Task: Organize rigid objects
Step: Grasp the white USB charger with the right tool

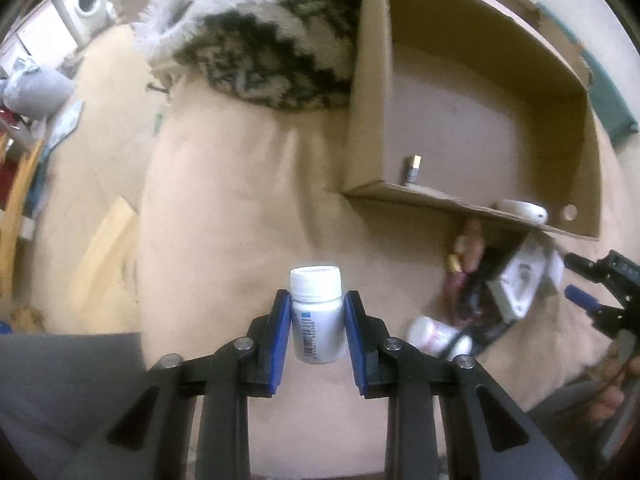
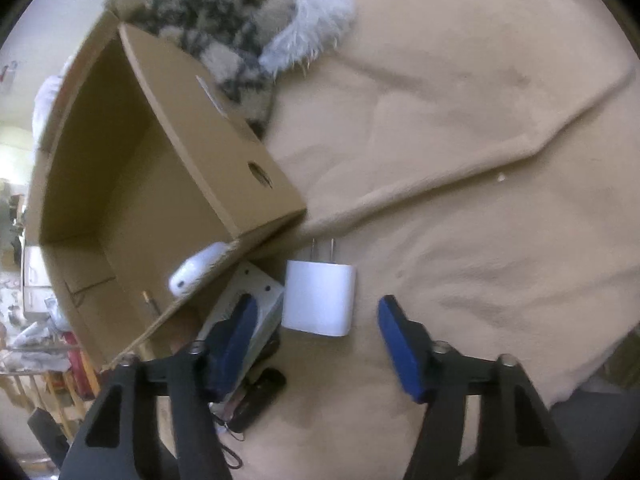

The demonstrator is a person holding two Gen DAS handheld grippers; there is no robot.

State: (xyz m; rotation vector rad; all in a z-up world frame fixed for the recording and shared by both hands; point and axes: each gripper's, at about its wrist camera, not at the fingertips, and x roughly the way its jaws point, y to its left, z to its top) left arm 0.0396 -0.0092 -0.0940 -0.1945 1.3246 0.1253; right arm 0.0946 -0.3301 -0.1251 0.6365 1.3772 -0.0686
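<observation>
White bottle [image 1: 318,316] clamped between left tongs [image 1: 317,336].

I am working in a home, on a bed or sofa spread with a soft beige fleece blanket [image 1: 224,200]. A fluffy black-and-white patterned throw with a grey-white fur edge [image 1: 256,40] lies bunched at the blanket's far edge, beside an open brown cardboard box [image 1: 472,92]. Beyond the blanket's left edge I see a white front-loading washing machine [image 1: 82,2] against the wall, and piled grey laundry [image 1: 32,88] near a wooden frame [image 1: 16,184].
</observation>
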